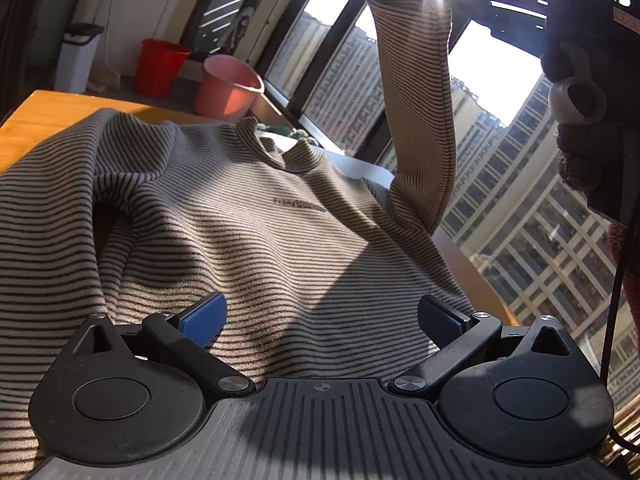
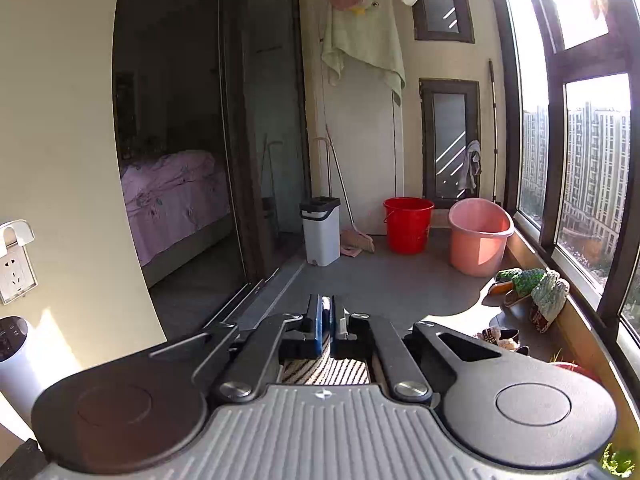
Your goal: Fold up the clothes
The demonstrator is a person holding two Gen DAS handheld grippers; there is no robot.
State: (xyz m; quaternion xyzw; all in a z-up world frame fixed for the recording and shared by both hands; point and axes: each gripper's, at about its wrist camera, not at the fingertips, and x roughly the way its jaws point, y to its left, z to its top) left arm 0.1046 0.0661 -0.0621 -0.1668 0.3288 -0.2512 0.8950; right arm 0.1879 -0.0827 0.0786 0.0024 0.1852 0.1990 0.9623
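Here, left wrist view: left hand-held gripper spread wide, empty, over striped sweater on wooden bench; one sleeve lifted before the window. Right wrist view: right hand-held gripper clamped on striped fabric; red bucket, pink basin beyond.

The striped sweater filling the middle of the left wrist view is a soft, fuzzy knit cloth, matt, lying on a smooth wooden table at the upper left. The left gripper along the bottom edge is matt black plastic with a ribbed grey plate, bright metal screw heads and finely textured blue pads. In the right wrist view, the red bucket and pink tub right of centre look like smooth plastic.
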